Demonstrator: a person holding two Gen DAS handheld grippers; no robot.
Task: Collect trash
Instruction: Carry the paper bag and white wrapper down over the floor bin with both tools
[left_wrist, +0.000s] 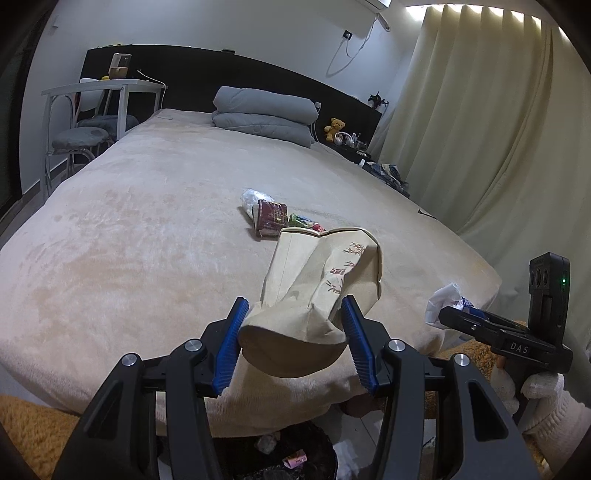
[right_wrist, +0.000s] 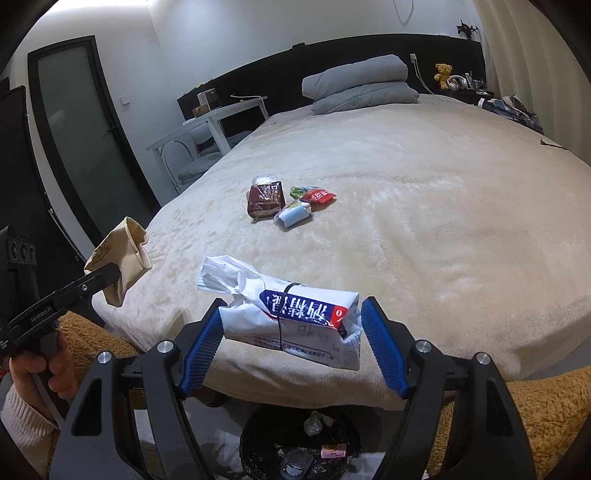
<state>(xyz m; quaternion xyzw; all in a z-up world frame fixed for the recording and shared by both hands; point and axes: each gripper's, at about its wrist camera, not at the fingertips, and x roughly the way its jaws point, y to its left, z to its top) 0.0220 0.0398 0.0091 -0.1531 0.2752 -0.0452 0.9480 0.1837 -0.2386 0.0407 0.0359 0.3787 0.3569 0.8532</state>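
Observation:
My left gripper (left_wrist: 294, 306) is shut on a crumpled beige paper bag (left_wrist: 325, 280) printed with bamboo, and holds it above the near edge of the bed. From the right wrist view, that left gripper (right_wrist: 107, 275) and the paper bag (right_wrist: 125, 251) show at the left. My right gripper (right_wrist: 295, 306) is shut on a white plastic packet (right_wrist: 295, 317) with a blue and red label. In the left wrist view the right gripper (left_wrist: 448, 314) is at the right with the white packet (left_wrist: 443, 299). A black trash bin (right_wrist: 295, 446) (left_wrist: 280, 454) with scraps inside stands on the floor below both grippers.
More trash lies mid-bed: a brown packet (right_wrist: 265, 201), a red wrapper (right_wrist: 319, 195) and a blue-white roll (right_wrist: 293, 216). A folded grey duvet (right_wrist: 362, 85) sits at the headboard. A white table and chairs (left_wrist: 92, 110) stand left of the bed, curtains (left_wrist: 498, 129) to the right.

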